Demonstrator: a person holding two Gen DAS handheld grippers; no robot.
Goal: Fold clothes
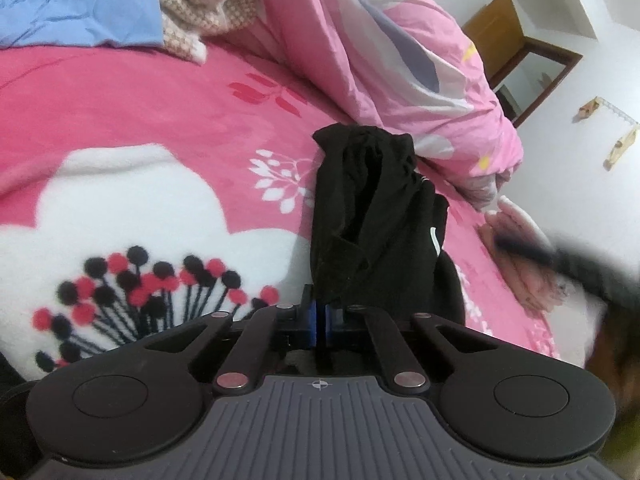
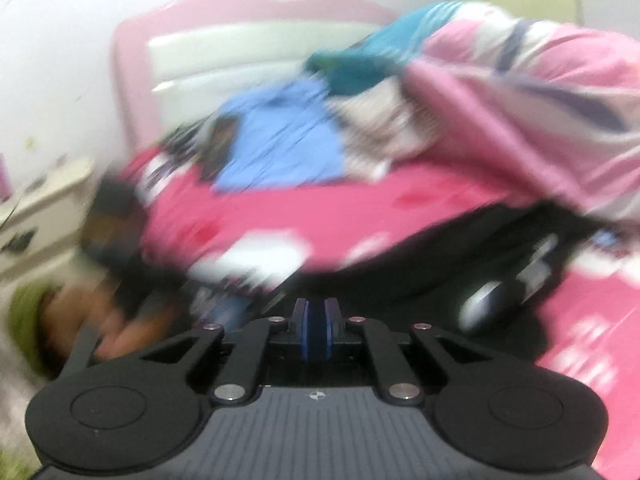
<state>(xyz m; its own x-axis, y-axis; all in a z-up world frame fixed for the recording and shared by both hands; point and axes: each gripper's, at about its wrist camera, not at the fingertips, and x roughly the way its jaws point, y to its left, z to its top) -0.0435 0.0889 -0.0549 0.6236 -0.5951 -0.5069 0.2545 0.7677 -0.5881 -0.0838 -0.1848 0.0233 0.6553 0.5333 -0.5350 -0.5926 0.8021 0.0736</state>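
A black garment (image 1: 368, 216) stands bunched up from the jaws of my left gripper (image 1: 322, 318), which is shut on its lower edge above the pink bed blanket (image 1: 160, 112). A small white mark shows on the cloth's right side. In the blurred right wrist view the black garment (image 2: 440, 256) lies spread across the blanket just beyond my right gripper (image 2: 316, 332). Its blue pads stand a narrow gap apart, and I see nothing between them. A person's hand (image 1: 516, 240), blurred, is at the bed's right edge with a dark object.
A pink patterned quilt (image 1: 380, 60) is heaped at the back right. A blue cloth (image 1: 76, 0) and a beige knit (image 1: 200, 4) lie at the back left. A white wall and a wooden-framed mirror (image 1: 528, 64) stand beyond. A pink headboard (image 2: 248, 24) is behind.
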